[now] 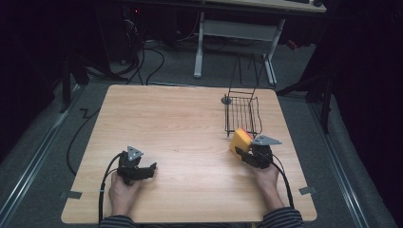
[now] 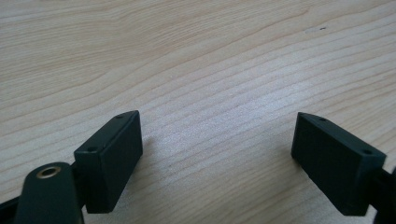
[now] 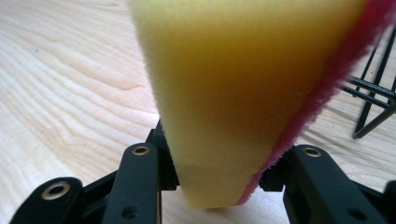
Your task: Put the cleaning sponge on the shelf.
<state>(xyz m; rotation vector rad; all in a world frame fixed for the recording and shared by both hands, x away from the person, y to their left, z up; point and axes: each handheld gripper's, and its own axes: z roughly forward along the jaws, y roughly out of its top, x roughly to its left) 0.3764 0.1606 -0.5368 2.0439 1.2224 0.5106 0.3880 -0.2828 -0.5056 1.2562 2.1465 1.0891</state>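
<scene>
The right gripper (image 3: 219, 186) has its jaws pinched on a yellow sponge (image 3: 233, 93), one pad against the yellow foam and the other against the pink scouring layer that runs down the sponge's far side. In the right gripper view the sponge stands up out of the jaws as a tall wedge, narrow where it is squeezed and widening above, with its lower end just above the wood. No earlier picture is at hand, so only the grip itself can be told: the pads press into the foam.

In the high view the right gripper (image 1: 248, 153) is near the desk's right edge, about halfway between the near and far edges, and the sponge (image 1: 240, 138) tilts up from it toward the far side. The person's right hand (image 1: 267, 178) holds the gripper from the near side, with a cable trailing back to the near edge.

Just beyond the sponge stands a black wire rack (image 1: 242, 114), close to the far right corner of the desk; the sponge's upper end lies at the rack's near end, and whether they touch I cannot tell. Its thin bars also show at the right of the right gripper view.

The left gripper (image 2: 217, 144) has its jaws spread wide, with bare wood of the desk (image 2: 196, 60) between them. In the high view it rests near the near left corner, held by the left hand (image 1: 124, 192), well apart from sponge and rack.
</scene>
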